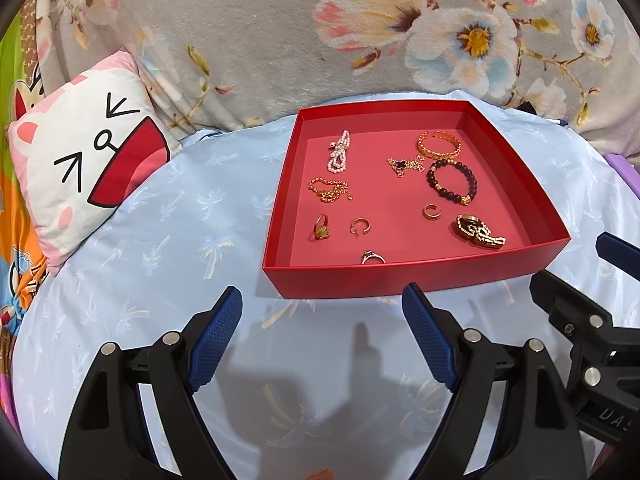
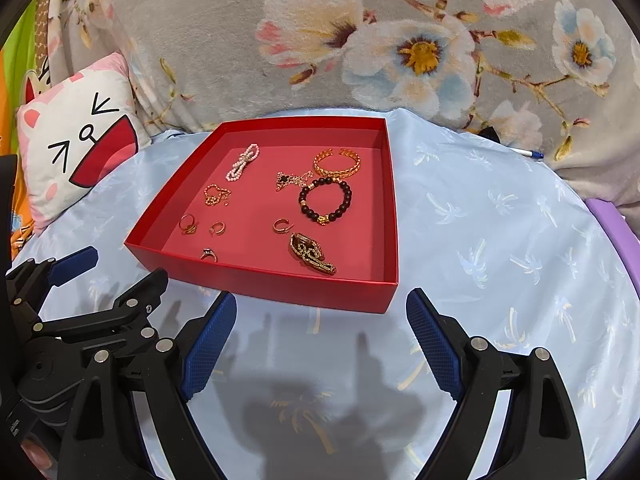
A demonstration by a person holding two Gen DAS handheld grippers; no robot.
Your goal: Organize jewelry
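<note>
A shallow red box (image 1: 400,280) (image 2: 256,280) lies on a light blue sheet and holds several pieces of jewelry: a pearl bracelet (image 1: 339,152) (image 2: 242,167), a gold cuff (image 1: 439,146) (image 2: 337,164), a black bead bracelet (image 1: 452,179) (image 2: 326,200), a gold chain (image 1: 328,190), a clover necklace (image 1: 402,165), a gold watch (image 1: 478,232) (image 2: 312,254) and small rings. My left gripper (image 1: 322,312) is open and empty, just in front of the box. My right gripper (image 2: 320,316) is open and empty, in front of the box's near right corner.
A cat-face pillow (image 1: 80,168) (image 2: 76,148) lies to the left of the box. A grey floral blanket (image 1: 280,40) rises behind it. A pen (image 2: 530,154) lies at the back right. A purple object (image 2: 612,220) shows at the right edge.
</note>
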